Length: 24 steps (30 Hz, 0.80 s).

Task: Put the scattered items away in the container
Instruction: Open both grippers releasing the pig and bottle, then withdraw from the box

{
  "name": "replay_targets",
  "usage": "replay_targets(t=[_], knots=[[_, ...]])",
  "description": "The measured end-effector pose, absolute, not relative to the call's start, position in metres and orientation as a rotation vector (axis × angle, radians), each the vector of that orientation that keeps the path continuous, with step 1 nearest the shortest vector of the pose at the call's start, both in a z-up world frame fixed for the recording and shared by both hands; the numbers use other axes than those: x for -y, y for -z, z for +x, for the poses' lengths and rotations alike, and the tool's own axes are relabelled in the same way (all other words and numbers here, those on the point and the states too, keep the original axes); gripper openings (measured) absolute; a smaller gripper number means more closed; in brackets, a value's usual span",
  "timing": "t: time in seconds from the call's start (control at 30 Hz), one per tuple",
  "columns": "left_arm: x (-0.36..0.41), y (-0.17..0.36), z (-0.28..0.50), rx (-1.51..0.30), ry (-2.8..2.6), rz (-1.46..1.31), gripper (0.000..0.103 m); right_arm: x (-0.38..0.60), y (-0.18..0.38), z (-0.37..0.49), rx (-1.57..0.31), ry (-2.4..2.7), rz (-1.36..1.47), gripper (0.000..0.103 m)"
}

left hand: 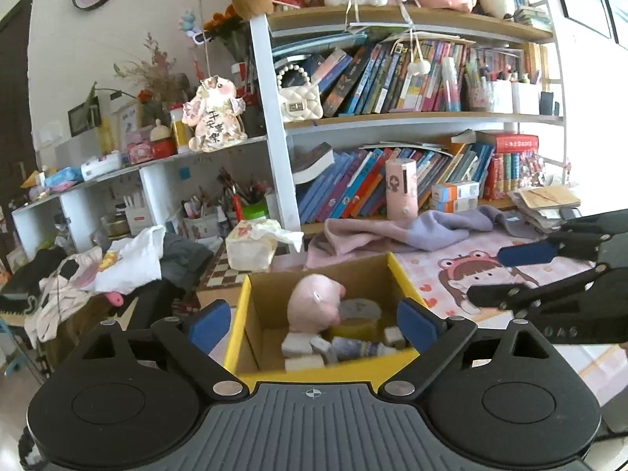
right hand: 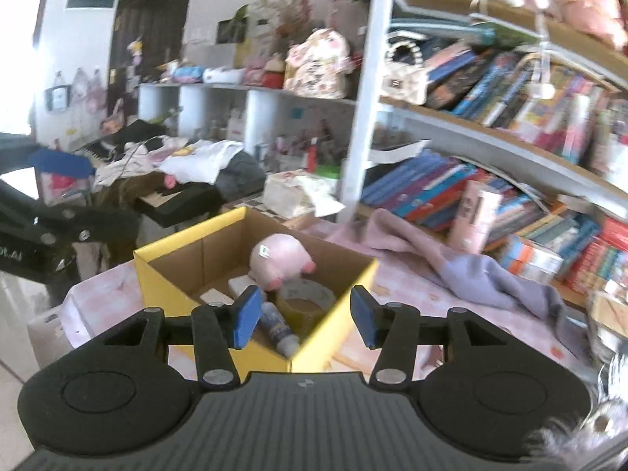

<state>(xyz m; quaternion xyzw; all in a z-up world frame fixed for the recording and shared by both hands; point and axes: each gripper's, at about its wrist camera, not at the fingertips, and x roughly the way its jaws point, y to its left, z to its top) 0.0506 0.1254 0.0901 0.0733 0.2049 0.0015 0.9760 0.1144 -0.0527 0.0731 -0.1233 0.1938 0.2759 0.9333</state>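
A yellow cardboard box (left hand: 398,271) stands on the table, also in the right wrist view (right hand: 161,271). Inside lie a pink pig plush (left hand: 314,306), a tape roll (left hand: 359,320), a small tube (left hand: 361,347) and several white blocks (left hand: 304,361). The plush (right hand: 280,261), tape roll (right hand: 310,294) and tube (right hand: 280,333) show in the right wrist view too. My left gripper (left hand: 314,324) is open and empty, just in front of and above the box. My right gripper (right hand: 306,316) is open and empty over the box's near corner; it shows at right in the left wrist view (left hand: 522,271).
A pink-purple cloth (left hand: 392,231) lies behind the box on a cartoon table mat (left hand: 451,274). A tissue pack (left hand: 251,247), a clothes pile (left hand: 117,263) and a chessboard (left hand: 223,271) sit left of it. Bookshelves (left hand: 392,117) stand behind. A pink cylinder (left hand: 400,188) stands on the shelf.
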Motion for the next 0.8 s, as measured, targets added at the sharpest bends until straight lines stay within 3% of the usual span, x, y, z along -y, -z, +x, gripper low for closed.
replay_targets(t=[0.33, 0.8], knots=[[-0.095, -0.064, -0.006, -0.452, 0.016, 0.108, 0.095, 0.095, -0.060, 0.027, -0.415, -0.423, -0.199, 0.051], [-0.054, -0.028, -0.027, -0.547, 0.068, 0.098, 0.099, 0.132, -0.024, -0.029, -0.559, -0.211, -0.107, 0.058]])
